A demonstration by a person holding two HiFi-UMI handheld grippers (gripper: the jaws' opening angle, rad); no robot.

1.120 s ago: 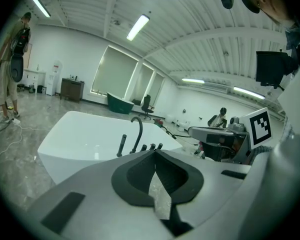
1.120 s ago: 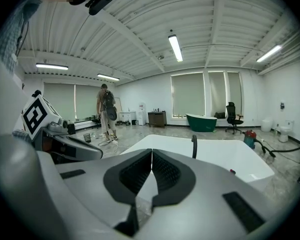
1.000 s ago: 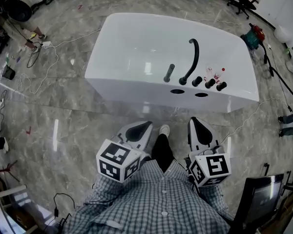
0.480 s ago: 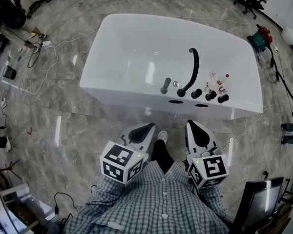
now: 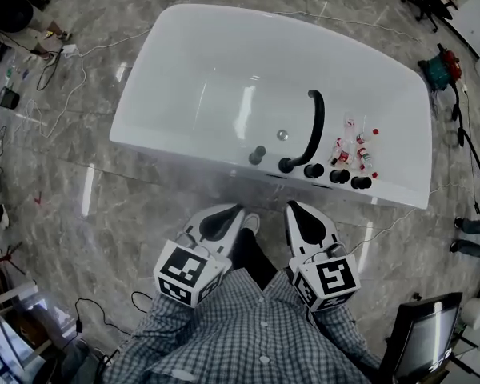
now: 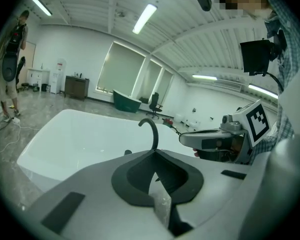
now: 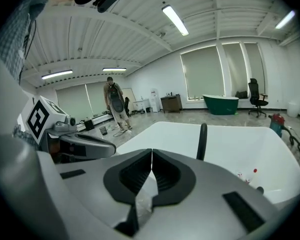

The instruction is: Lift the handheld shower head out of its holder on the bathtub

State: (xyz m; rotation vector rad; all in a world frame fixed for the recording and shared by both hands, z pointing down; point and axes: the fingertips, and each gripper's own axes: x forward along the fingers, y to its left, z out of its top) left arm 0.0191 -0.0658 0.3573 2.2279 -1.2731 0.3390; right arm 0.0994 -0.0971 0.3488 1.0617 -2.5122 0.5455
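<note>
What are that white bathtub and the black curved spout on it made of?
The bathtub: glossy white, likely acrylic or enamel; bright streaks reflect on it. The spout: matte black, probably coated metal; it shows little shine, too small to be sure.

Open grey marble floor (image 5: 136, 206) runs up to the white bathtub (image 5: 184, 62). Along its near rim, the tall black curved spout (image 5: 318, 122), a row of black round knobs (image 5: 336, 175) and small red-capped bottles (image 5: 356, 144) crowd the right. Left of the short black handheld shower head (image 5: 257, 156), the rim lies bare.
</note>
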